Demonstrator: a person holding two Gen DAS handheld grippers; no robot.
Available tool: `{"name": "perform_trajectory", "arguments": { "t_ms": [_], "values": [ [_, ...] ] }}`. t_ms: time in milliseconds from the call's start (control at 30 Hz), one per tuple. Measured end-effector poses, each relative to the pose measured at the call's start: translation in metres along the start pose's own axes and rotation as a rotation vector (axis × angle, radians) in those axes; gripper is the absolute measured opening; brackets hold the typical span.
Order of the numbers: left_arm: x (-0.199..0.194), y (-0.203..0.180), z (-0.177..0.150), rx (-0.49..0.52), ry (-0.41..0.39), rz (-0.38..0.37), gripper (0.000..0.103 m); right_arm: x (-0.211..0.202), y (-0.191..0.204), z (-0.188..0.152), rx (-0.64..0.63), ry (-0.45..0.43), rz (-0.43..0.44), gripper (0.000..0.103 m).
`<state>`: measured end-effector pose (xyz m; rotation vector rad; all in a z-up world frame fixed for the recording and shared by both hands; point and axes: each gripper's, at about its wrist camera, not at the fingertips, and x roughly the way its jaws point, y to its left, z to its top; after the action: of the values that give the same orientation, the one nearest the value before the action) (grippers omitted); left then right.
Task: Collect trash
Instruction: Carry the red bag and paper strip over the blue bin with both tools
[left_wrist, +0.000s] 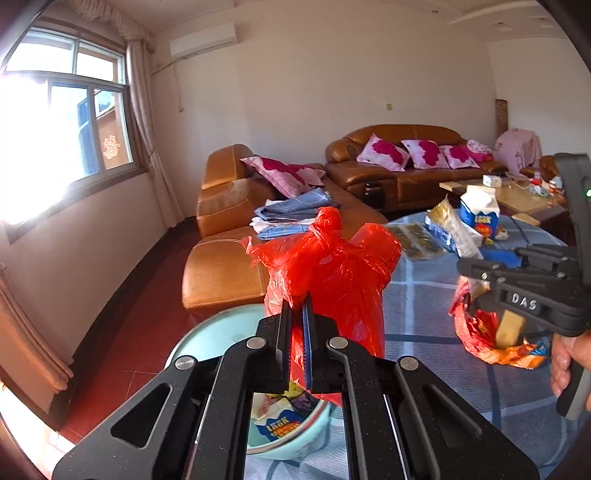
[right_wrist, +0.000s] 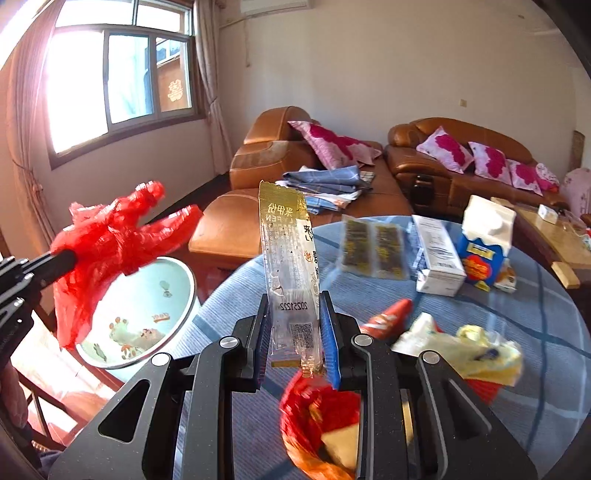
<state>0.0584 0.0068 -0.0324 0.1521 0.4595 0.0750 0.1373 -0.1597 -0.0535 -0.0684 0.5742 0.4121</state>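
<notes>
Standing upright between right fingers (right_wrist: 328, 332): wrapper (right_wrist: 290, 266).

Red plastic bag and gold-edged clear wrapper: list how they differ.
The red plastic bag is opaque and crumpled; the gold-edged clear wrapper is see-through, flat and printed. The bag hangs over the light blue basin; the wrapper stands upright above the table. Both are pinched between gripper fingers.

Bright daylight from the window (left_wrist: 66, 122), blown out to white glare at left. Strong fisheye bending and dark vignette at edges; nearby wrappers (right_wrist: 325, 417) blurred.
</notes>
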Motion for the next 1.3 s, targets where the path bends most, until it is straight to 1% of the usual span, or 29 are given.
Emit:
{"name": "perform_trajectory", "arguments": {
  "t_ms": [300,500,800,967,1300],
  "values": [
    [0.003,0.034,0.0,-0.032,0.005,0.096,0.004,0.034,0.034,0.013,-0.067,0.006,0.063,0.026],
    [0.006,0.045,-0.003,-0.031,0.018,0.156,0.004,0.047,0.053,0.017,-0.113,0.004,0.096,0.026],
    [0.009,0.063,-0.005,-0.052,0.04,0.204,0.004,0.064,0.07,0.019,-0.161,0.009,0.133,0.026],
    [0.007,0.065,-0.006,-0.052,0.037,0.213,0.004,0.07,0.083,0.019,-0.195,0.011,0.162,0.026],
    [0.009,0.073,-0.01,-0.044,0.03,0.279,0.004,0.075,0.106,0.015,-0.28,0.003,0.211,0.026]
  ]
}}
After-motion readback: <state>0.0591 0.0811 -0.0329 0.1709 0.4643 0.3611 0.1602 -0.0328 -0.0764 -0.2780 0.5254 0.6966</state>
